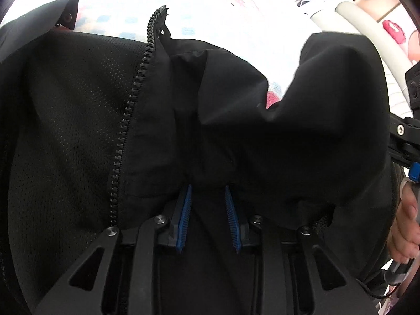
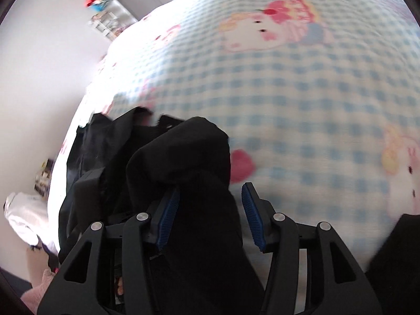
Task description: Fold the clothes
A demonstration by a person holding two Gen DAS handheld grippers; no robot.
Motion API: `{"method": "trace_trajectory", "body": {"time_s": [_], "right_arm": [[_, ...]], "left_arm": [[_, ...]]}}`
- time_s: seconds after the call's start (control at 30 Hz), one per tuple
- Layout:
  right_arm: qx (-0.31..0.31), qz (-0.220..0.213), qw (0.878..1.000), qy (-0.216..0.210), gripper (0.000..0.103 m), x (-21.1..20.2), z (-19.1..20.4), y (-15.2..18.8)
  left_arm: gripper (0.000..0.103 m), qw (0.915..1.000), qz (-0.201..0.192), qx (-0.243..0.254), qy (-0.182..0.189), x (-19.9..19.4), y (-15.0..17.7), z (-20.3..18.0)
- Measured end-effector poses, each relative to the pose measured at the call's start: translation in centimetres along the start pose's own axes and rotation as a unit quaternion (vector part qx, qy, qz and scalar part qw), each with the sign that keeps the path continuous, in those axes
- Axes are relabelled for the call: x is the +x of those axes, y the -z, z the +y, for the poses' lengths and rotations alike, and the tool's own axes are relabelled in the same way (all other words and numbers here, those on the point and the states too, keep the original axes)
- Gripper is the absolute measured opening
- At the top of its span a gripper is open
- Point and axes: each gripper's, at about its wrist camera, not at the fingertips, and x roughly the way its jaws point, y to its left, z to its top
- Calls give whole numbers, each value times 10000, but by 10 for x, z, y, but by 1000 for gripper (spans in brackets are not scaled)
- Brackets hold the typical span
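A black zip-front jacket of thin shell fabric with a perforated mesh lining (image 1: 78, 120) is hanging bunched between the 2 tools over a bed covered by a blue-and-white checked sheet printed with pink cartoon figures (image 2: 302, 92). The left gripper (image 1: 208, 191) is sitting with its blue ribbed pads a narrow way apart and a wad of the dark cloth running down between them, so it is reading as pinching the jacket. The right gripper (image 2: 210, 197) is standing wider; black cloth is draping over its left-hand pad and filling much of the gap, while the right-hand pad is showing bare against the sheet, so I cannot tell whether it is truly gripping. The relation that is mattering: the black toothed zipper (image 1: 134, 99) is running away from the left gripper, up and slightly rightward, marking the jacket's long axis, with the mesh inside lying to its left and the shell bulging off to the right toward the other tool (image 1: 409, 131). The left gripper is being the nearer one to that front edge. Sleeves, hem and collar are staying hidden in folds, the right view is blurring with motion, and how much of the jacket is touching the bed is not showing.
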Motion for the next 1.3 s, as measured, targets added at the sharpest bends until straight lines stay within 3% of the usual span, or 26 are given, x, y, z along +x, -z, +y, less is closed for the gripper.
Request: {"method": "trace_trajectory", "body": {"time_s": [0.03, 0.13, 0.2, 0.23, 0.27, 0.3, 0.33, 0.4, 0.5, 0.6, 0.63, 0.7, 0.73, 0.8, 0.83, 0.87, 0.9, 0.97, 1.0, 1.03, 1.07, 1.1, 1.17, 1.23, 1.3], "right_arm": [[-27, -4, 10000, -3, 52, 0, 3, -1], [37, 70, 9998, -171, 69, 23, -5, -8], [-23, 16, 9999, 159, 73, 18, -8, -8], [-54, -20, 9994, 345, 66, 14, -10, -8], [-85, -55, 9985, 530, 39, 10, -11, -8], [-115, -91, 9973, 715, 36, 6, -13, -8], [-146, -126, 9958, 900, 26, 3, -14, -8], [-207, -197, 9915, 1268, 22, -5, -17, -8], [-299, -302, 9824, 1817, 20, -16, -21, -9], [-389, -406, 9701, 2360, 8, -28, -25, -9], [-176, -643, 9629, 2613, 8, -42, -36, -13], [198, -1038, 9599, 2597, 8, -70, -51, -21], [376, -1225, 9582, 2557, 11, -84, -58, -25], [580, -950, 9736, 1992, 24, -84, -69, -32], [654, -700, 9793, 1785, 46, -71, -74, -33], [723, -432, 9835, 1602, 62, -56, -79, -34], [791, -162, 9866, 1417, 67, -41, -83, -35], [924, 376, 9895, 1043, 67, -10, -93, -37], [776, 286, 9892, 1213, 63, -6, -92, -37], [577, 110, 9874, 1468, 32, -5, -89, -37], [376, -66, 9844, 1720, 18, -4, -87, -37], [176, -242, 9799, 1970, 16, -3, -84, -37], [-39, -430, 9703, 2380, 12, -3, -89, -48], [133, -618, 9591, 2758, 13, -5, -102, -67], [619, -697, 9679, 2336, 35, -9, -117, -83]], "left_arm": [[28, 10000, -14, -24, 15, -1, 2, 1], [28, 10000, -20, 11, -69, -5, 6, -1], [28, 9999, -21, 56, -132, -7, 10, -2], [28, 9999, -26, 81, -146, -8, 12, -2], [28, 9998, -33, 103, -156, -10, 14, -2], [28, 9998, -45, 114, -138, -11, 15, -2], [28, 9999, -58, 101, -72, -12, 18, 1], [26, 9999, -81, -35, 100, -15, 22, 9], [13, 9987, -86, -393, 325, -19, 27, 25], [10, 9973, -36, -523, 521, -23, 31, 35], [9, 9968, -20, -547, 578, -24, 33, 38], [9, 9968, -64, -531, 597, -27, 37, 39], [9, 9969, -106, -519, 583, -28, 39, 39], [9, 9973, -135, -501, 517, -32, 43, 37], [9, 9976, -120, -499, 456, -34, 44, 34], [9, 9980, -90, -470, 405, -38, 45, 31], [9, 9983, -46, -425, 384, -42, 44, 29], [9, 9987, -114, -311, 393, -56, 42, 27], [9, 9987, -391, -188, 264, -69, 42, 25], [9, 9971, -732, -171, 126, -84, 44, 27], [9, 9941, -1073, -182, -6, -99, 45, 29], [9, 9897, -1413, -193, -139, -114, 47, 31], [22, 9890, -1371, -558, -29, -113, 42, 45], [63, 9875, -1249, -959, 120, -110, 35, 59], [66, 9840, -1125, -1358, 269, -106, 28, 73]]}}
